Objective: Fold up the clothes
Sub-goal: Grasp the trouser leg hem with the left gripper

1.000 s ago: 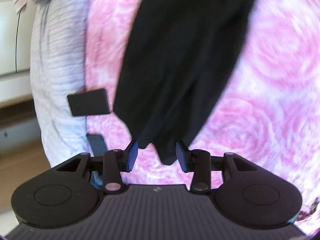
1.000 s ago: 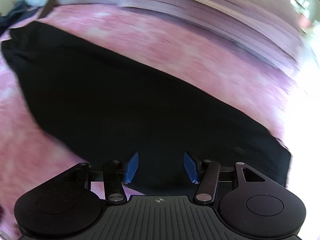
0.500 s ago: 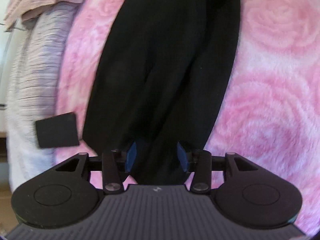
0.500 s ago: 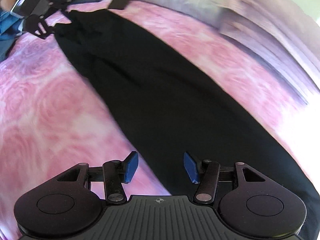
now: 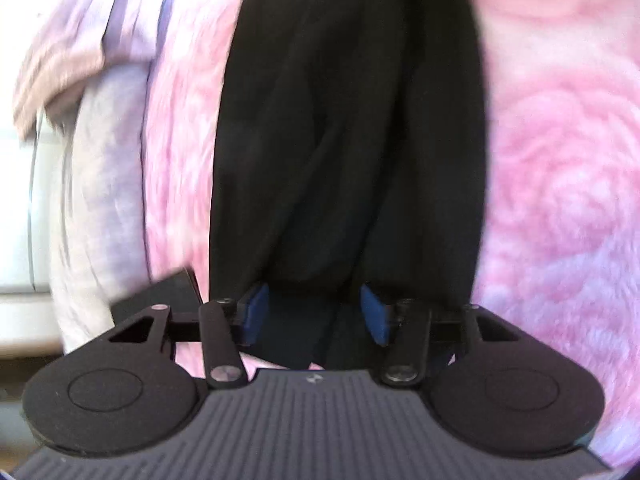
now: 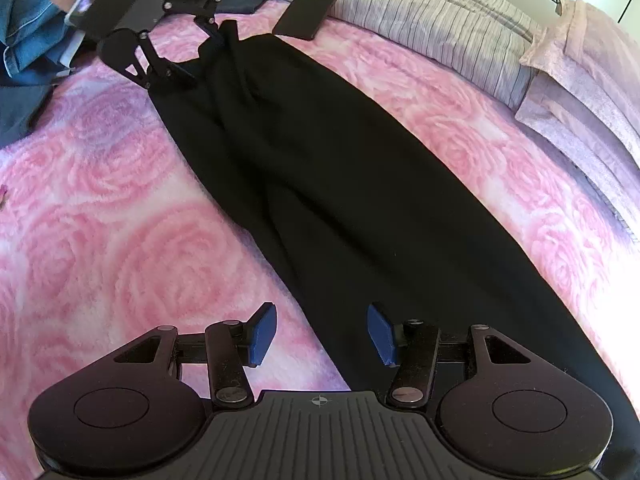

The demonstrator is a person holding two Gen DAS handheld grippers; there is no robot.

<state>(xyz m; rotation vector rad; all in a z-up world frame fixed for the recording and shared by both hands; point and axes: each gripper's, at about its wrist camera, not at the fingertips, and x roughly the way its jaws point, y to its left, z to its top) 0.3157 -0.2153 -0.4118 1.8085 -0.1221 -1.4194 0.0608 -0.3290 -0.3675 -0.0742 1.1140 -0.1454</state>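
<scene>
A long black garment (image 6: 320, 184) lies stretched out on a pink rose-patterned blanket (image 6: 120, 240). My left gripper (image 5: 314, 314) is open, its blue pads on either side of the garment's narrow end (image 5: 348, 140). In the right wrist view the left gripper (image 6: 182, 54) shows at the garment's far end. My right gripper (image 6: 322, 334) is open, low over the garment's near edge, one pad over the blanket and one over the black cloth.
A dark phone (image 6: 308, 12) lies on a grey striped pillow (image 6: 420, 20) by the garment's far end; it also shows in the left wrist view (image 5: 160, 292). A pale pink cloth (image 6: 580, 52) lies on lilac bedding at right. Blue denim (image 6: 28, 36) lies at far left.
My left gripper has moved forward over the garment's narrow end, which now lies between its pads. My right gripper has swung along the garment's edge, and the view has steadied.
</scene>
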